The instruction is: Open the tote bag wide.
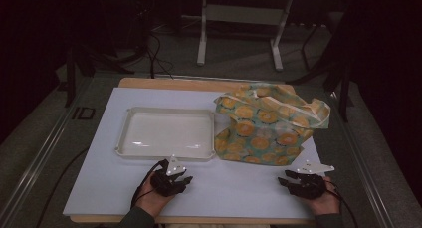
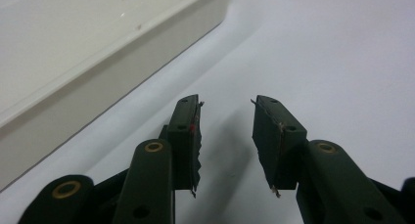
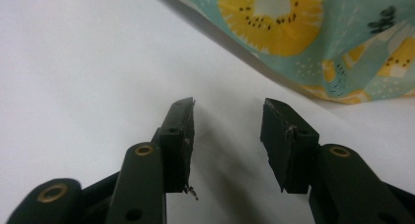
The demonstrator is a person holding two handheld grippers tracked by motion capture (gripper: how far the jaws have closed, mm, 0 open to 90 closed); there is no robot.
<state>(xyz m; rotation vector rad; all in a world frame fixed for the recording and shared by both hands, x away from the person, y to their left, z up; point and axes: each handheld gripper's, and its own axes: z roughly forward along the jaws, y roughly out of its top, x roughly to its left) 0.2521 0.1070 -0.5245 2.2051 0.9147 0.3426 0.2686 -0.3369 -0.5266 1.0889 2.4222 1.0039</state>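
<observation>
A teal cloth bag (image 1: 266,124) printed with yellow fruit slices lies crumpled at the right of the white table sheet; its edge fills the upper right of the right gripper view (image 3: 313,33). A shallow white tray (image 1: 169,132) sits left of the bag, and its side wall crosses the left gripper view (image 2: 93,67). My left gripper (image 1: 186,179) rests low near the table's front edge, just below the tray, jaws open with nothing between them (image 2: 225,136). My right gripper (image 1: 284,179) sits at the front right, below the bag, open and holding nothing (image 3: 226,141).
The white sheet (image 1: 99,178) covers a wooden tabletop whose edge shows at the back (image 1: 149,82). Beyond it are a dark floor, cables and a metal stand's legs (image 1: 201,49). The tray holds nothing.
</observation>
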